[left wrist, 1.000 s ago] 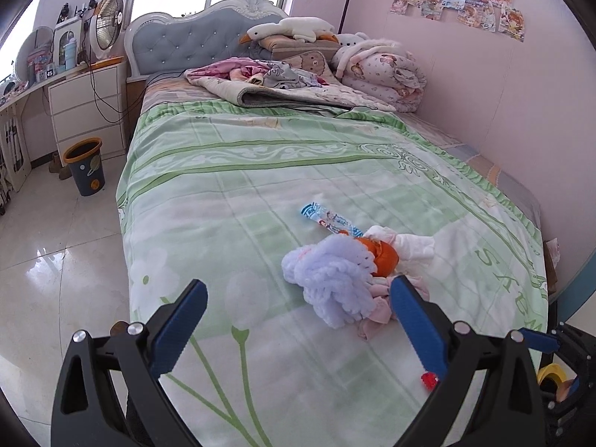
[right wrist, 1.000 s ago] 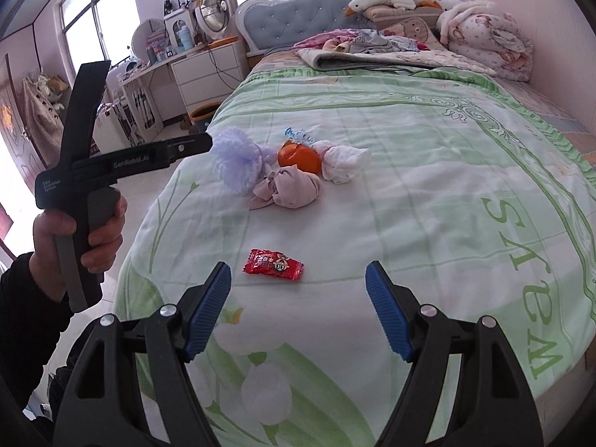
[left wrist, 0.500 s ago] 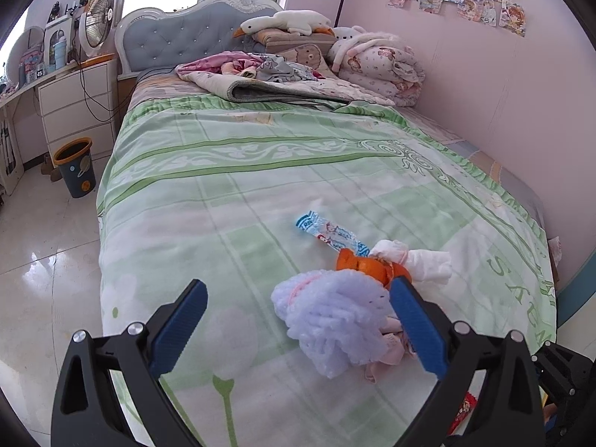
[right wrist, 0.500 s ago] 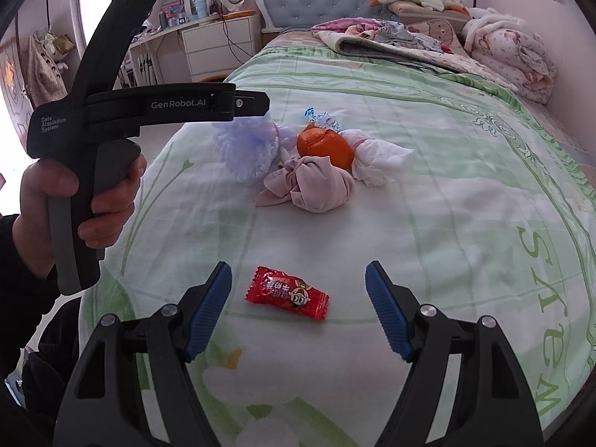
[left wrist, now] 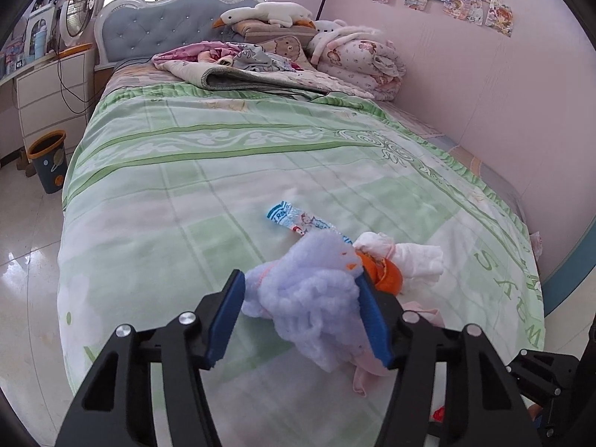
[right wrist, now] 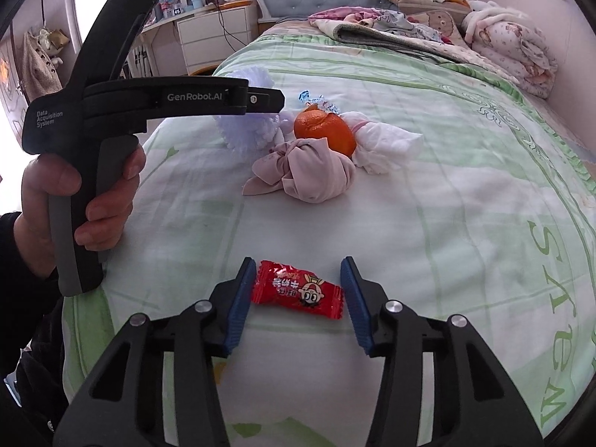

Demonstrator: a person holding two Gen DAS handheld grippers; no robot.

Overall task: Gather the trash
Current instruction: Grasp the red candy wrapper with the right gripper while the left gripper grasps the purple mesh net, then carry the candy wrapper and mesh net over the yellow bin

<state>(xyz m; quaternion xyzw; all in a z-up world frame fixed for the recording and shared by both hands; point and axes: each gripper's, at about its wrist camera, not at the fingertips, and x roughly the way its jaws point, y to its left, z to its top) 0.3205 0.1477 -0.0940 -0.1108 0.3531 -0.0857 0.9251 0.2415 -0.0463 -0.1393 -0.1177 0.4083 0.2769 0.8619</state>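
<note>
A red candy wrapper (right wrist: 296,289) lies on the green bedspread (right wrist: 428,223) between the open fingers of my right gripper (right wrist: 296,298); the pads stand just beside its ends. My left gripper (left wrist: 303,316) is open around a fluffy lavender sock ball (left wrist: 311,294), with the right pad against it; it also shows in the right wrist view (right wrist: 247,126). An orange peel (right wrist: 324,132), a blue-and-white wrapper (left wrist: 301,221), a pink cloth bundle (right wrist: 309,173) and a white cloth bundle (right wrist: 380,145) lie around it.
A blue waste bin with an orange rim (left wrist: 48,160) stands on the tiled floor left of the bed, by white drawers (left wrist: 52,89). Folded quilts and a plush goose (left wrist: 268,15) pile at the headboard. A pink wall runs along the bed's right.
Both grippers have moved forward and down and their jaws have narrowed. The left now straddles the lavender sock ball; the right now straddles the red wrapper.
</note>
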